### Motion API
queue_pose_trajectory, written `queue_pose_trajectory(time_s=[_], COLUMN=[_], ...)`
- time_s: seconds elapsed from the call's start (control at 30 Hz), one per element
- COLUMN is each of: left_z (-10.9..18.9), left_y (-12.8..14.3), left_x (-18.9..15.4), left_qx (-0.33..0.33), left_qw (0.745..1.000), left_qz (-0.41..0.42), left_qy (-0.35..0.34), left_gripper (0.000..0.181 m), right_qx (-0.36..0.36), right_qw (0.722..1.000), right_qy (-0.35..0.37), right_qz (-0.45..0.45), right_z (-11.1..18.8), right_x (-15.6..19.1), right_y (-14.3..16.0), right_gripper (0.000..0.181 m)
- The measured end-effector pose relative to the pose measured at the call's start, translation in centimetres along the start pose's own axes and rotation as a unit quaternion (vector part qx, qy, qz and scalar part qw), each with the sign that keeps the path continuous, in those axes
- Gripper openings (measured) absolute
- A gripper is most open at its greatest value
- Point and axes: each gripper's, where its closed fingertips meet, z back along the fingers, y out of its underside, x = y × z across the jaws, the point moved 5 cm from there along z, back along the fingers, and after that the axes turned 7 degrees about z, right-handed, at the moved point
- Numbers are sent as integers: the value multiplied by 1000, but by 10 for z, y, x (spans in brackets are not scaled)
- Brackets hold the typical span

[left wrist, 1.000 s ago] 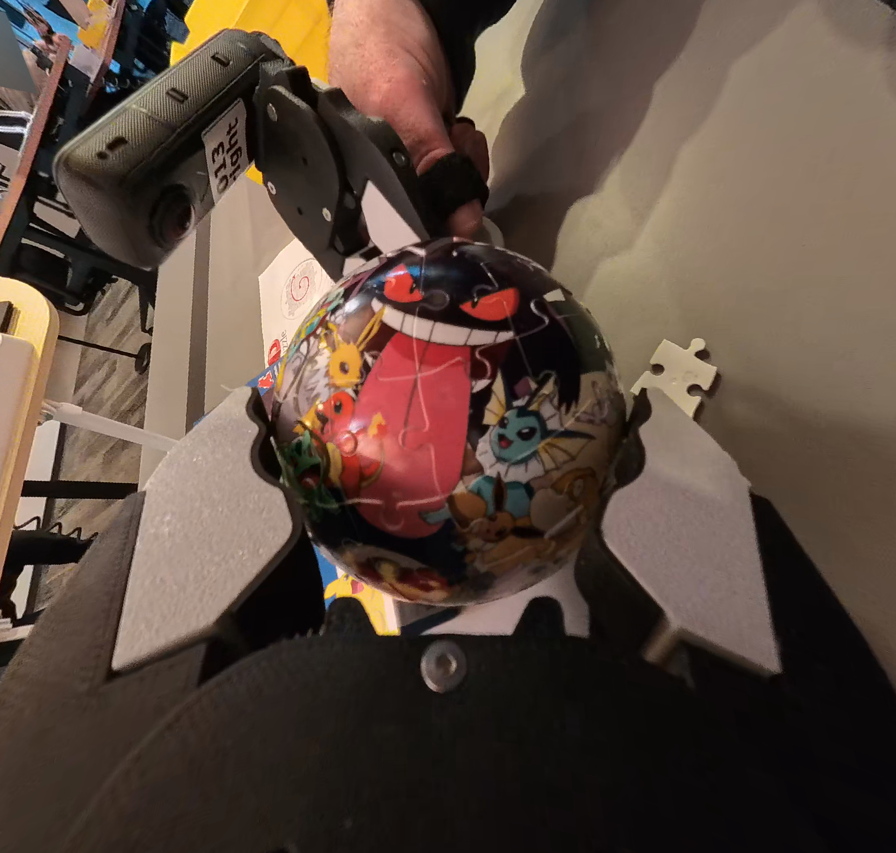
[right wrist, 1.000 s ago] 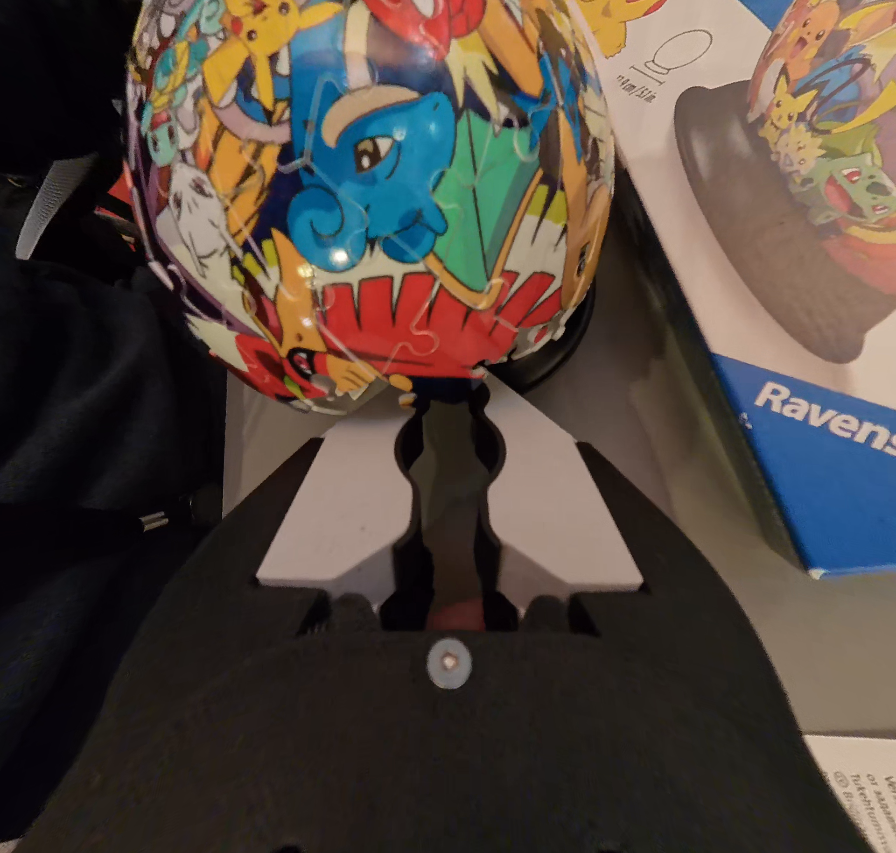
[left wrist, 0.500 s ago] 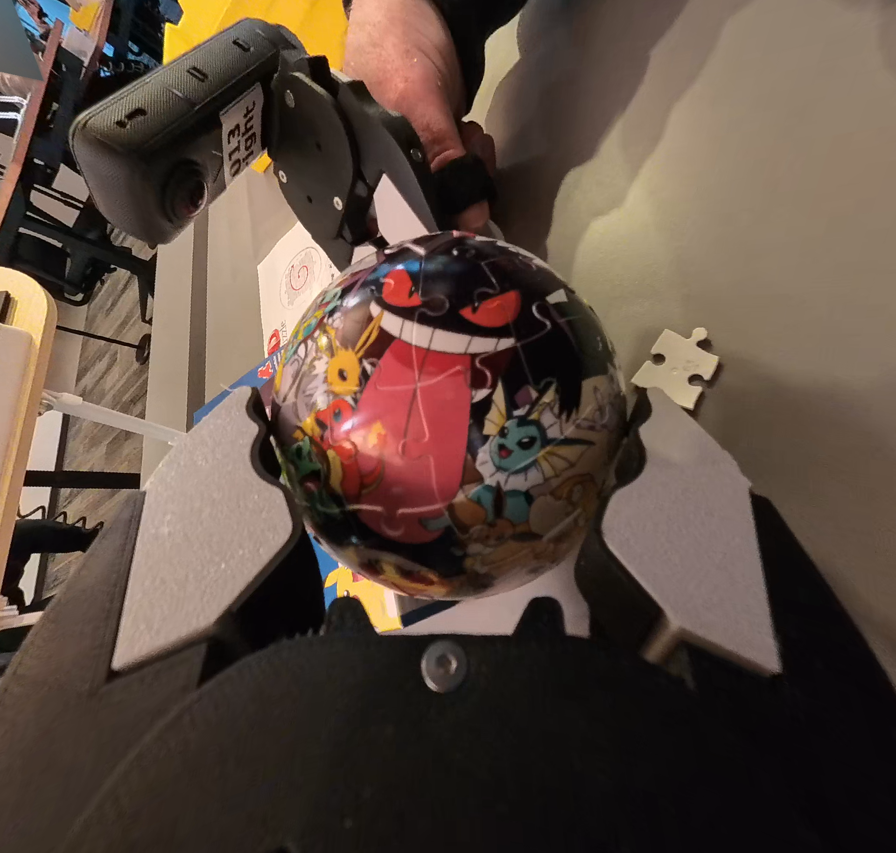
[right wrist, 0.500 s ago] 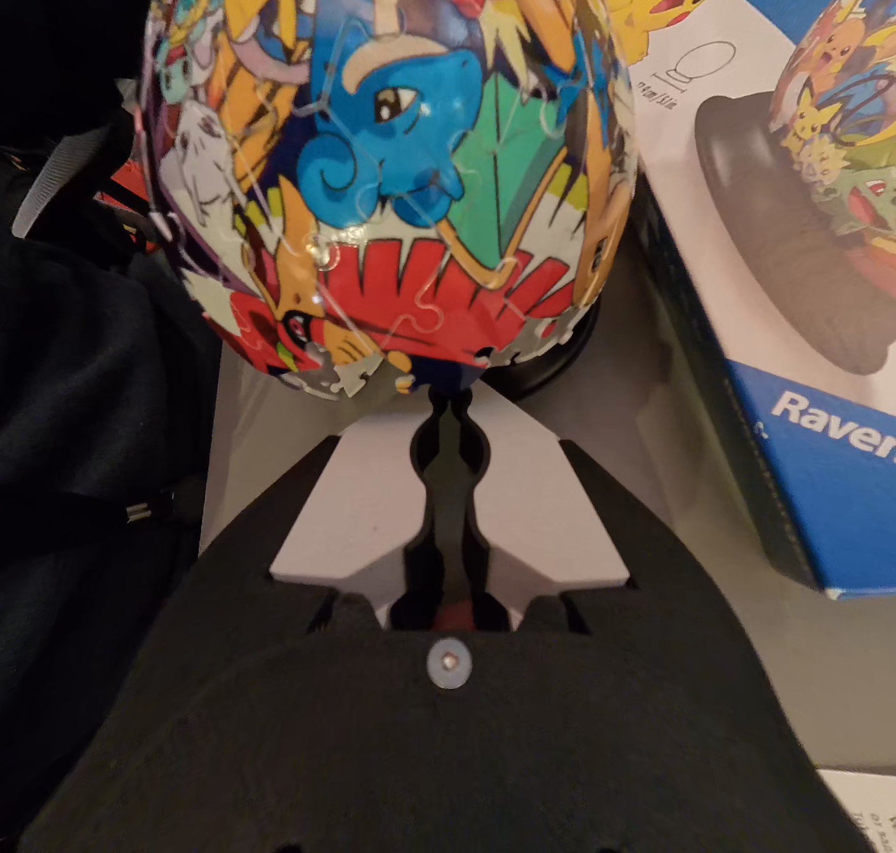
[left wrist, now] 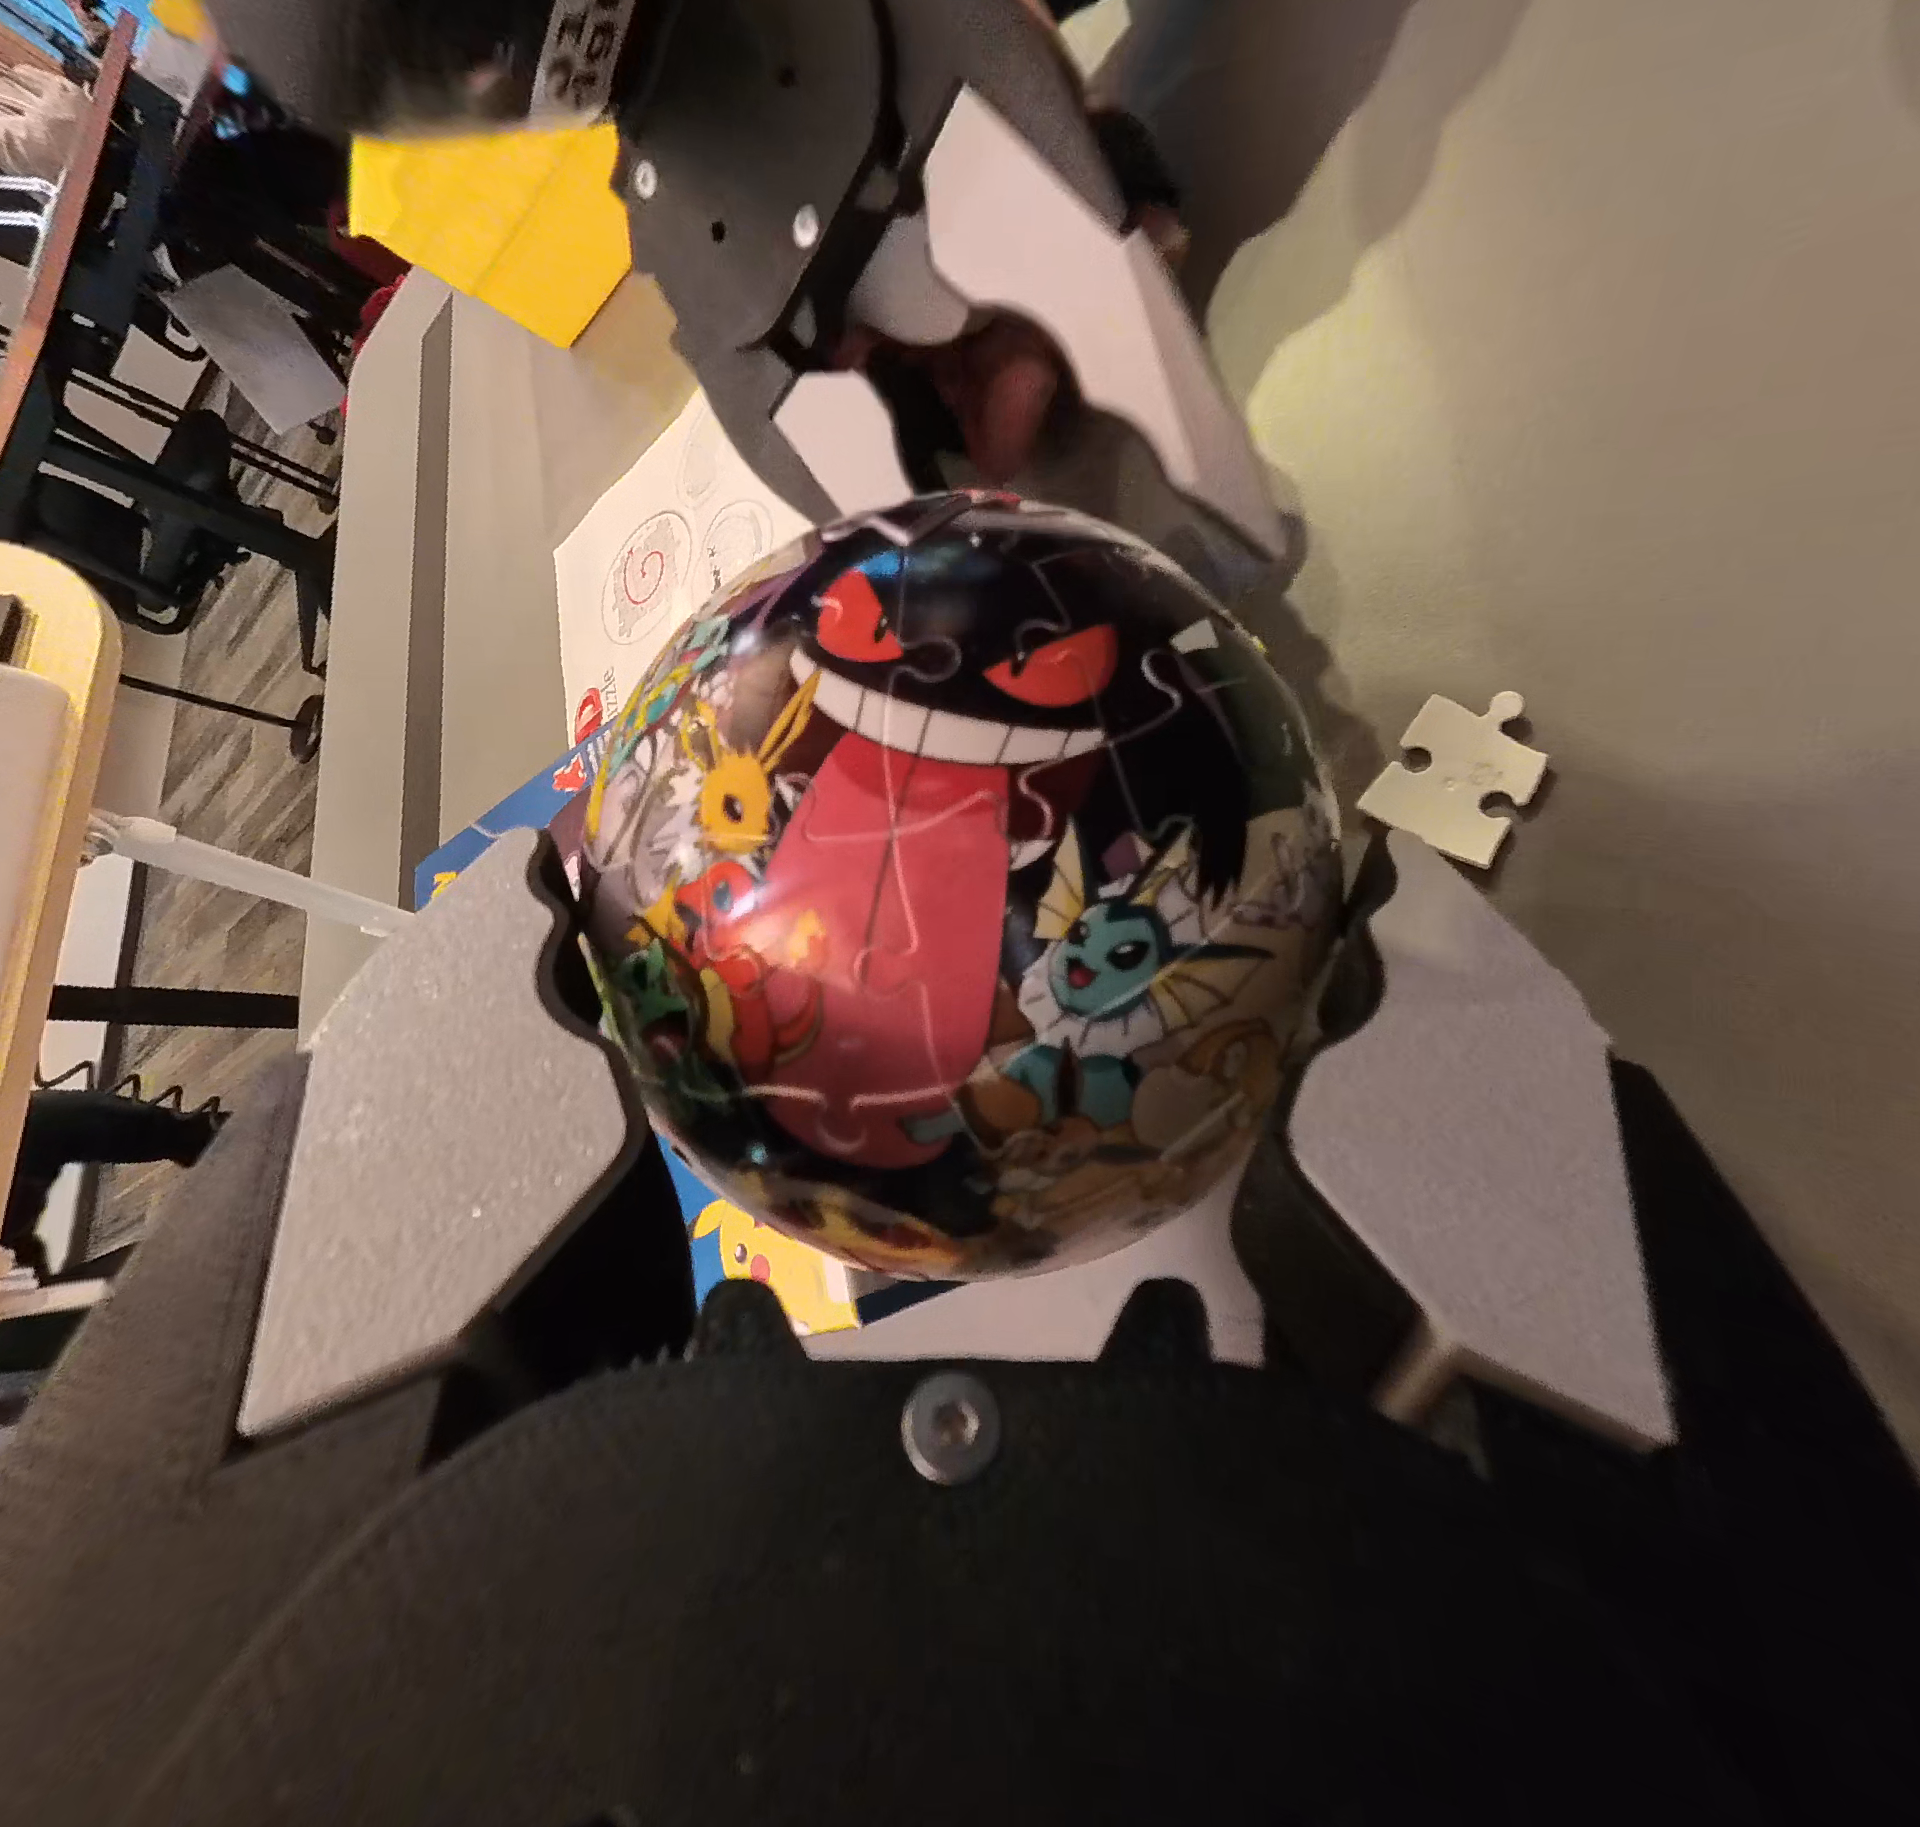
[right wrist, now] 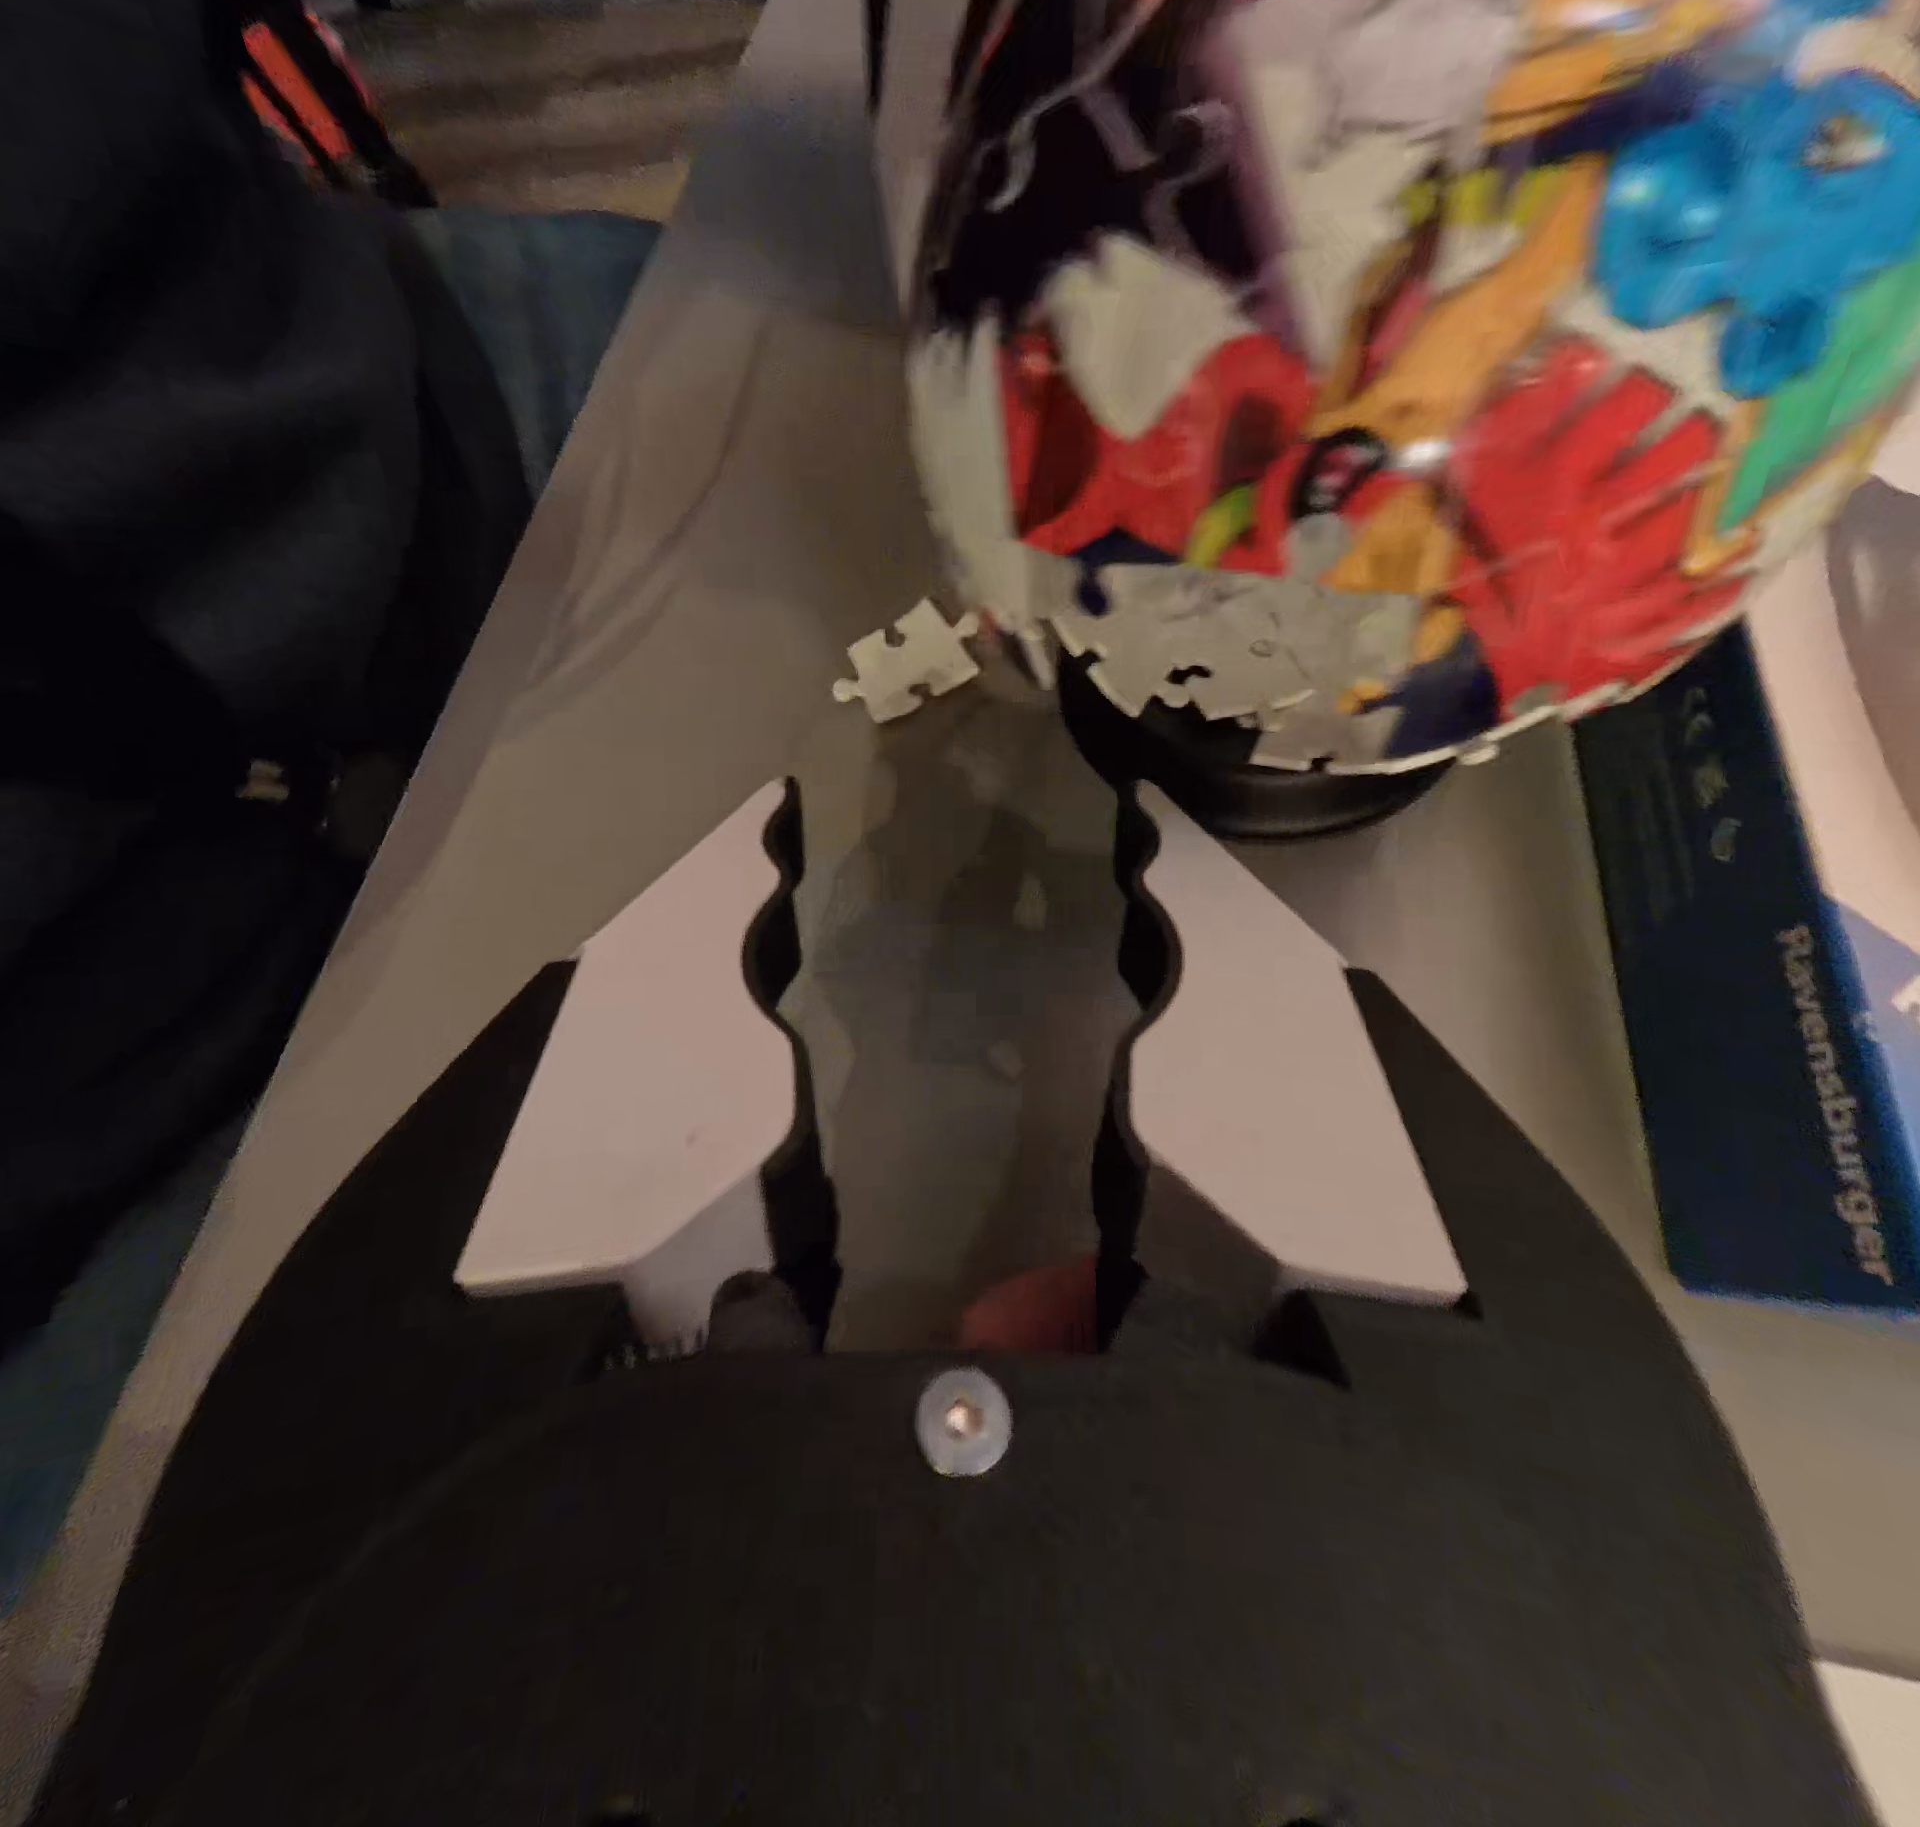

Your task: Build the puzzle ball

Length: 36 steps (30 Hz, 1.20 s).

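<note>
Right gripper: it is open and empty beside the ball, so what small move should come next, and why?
Probably move the right gripper forward and slightly left to pick the loose puzzle piece off the table. The left gripper holds the puzzle ball, whose open underside shows grey piece backs, so a gap seems left to fill.

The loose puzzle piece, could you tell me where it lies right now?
In the left wrist view, the loose puzzle piece lies pale side up on the table, just right of the puzzle ball.
</note>
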Motion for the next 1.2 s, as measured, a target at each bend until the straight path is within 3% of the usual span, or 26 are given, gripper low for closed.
queue_pose_trajectory(time_s=[0.23,0.37,1.2], left_z=[2,3,9], left_y=[3,4,9], left_x=[2,2,-2], left_qx=[-15,-31,-100], left_qw=[1000,999,994], left_qz=[14,21,47], left_qy=[2,5,1], left_gripper=[135,135,135], right_qx=[73,71,102], right_qw=[978,961,981], right_qy=[60,81,-10], right_qz=[186,255,167], right_z=[-11,-15,-40], right_x=[14,14,-5], right_y=[10,3,0], right_gripper=[94,105,110])
